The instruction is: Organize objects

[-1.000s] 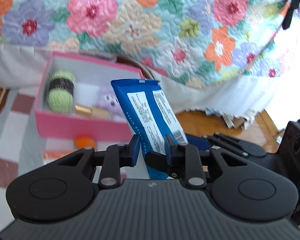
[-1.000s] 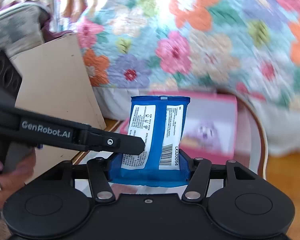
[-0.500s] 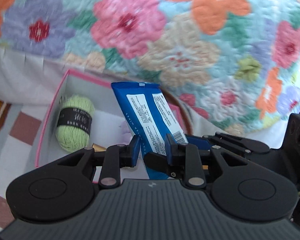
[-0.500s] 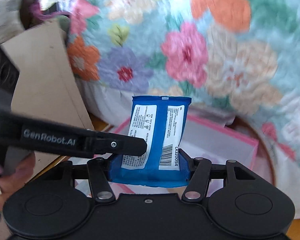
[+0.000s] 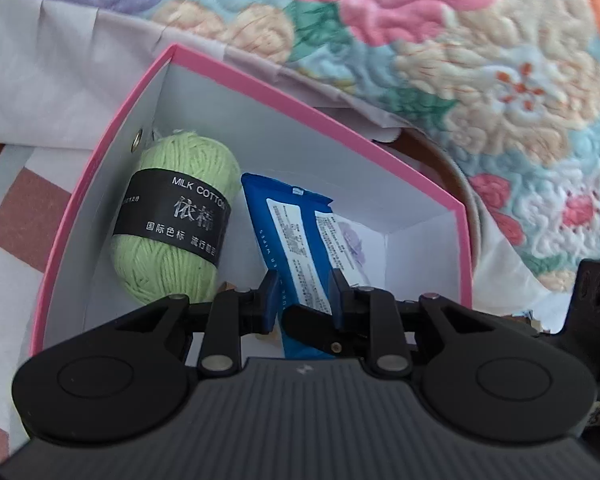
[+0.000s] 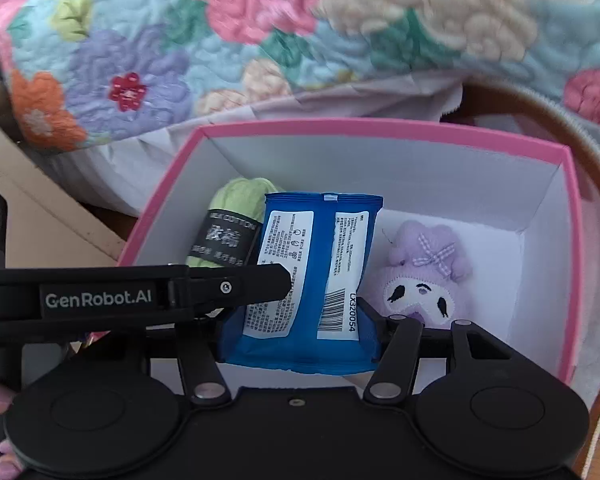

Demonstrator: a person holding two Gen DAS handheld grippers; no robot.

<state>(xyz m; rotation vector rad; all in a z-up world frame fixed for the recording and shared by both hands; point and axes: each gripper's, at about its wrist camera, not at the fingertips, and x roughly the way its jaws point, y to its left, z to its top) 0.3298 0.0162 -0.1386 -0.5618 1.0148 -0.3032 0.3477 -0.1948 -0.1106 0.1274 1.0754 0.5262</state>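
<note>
1. Since a second before, both sets of tongs had swung in and dipped toward the pink box [image 6: 380, 128]. Earlier the box sat off in the background under the flowery quilt [image 6: 140, 60]; now its white inside filled most of both views, and the blue wipes pack [image 6: 312, 272] hung right over the opening.

2. The grip itself hadn't changed at all. The left tongs [image 5: 304, 296] were clamped tight on one thin edge of the pack, and the right tongs [image 6: 300, 340] were closed across its wide bottom end, so the pack stood upright between them, label facing the right camera.

3. My guess on the two-handed hold: the pack is soft and floppy, so one pair squeezes the width while the other pinches the edge to stop it sagging or twisting on the way down.

4. Inside the box, the green yarn ball [image 5: 172, 220] lay along the left wall and a purple plush toy [image 6: 424, 280] sat on the right. The pack was lined up over the gap between them, which looked like the only free slot.

5. Not released yet, and I couldn't tell whether it had touched the bottom.
</note>
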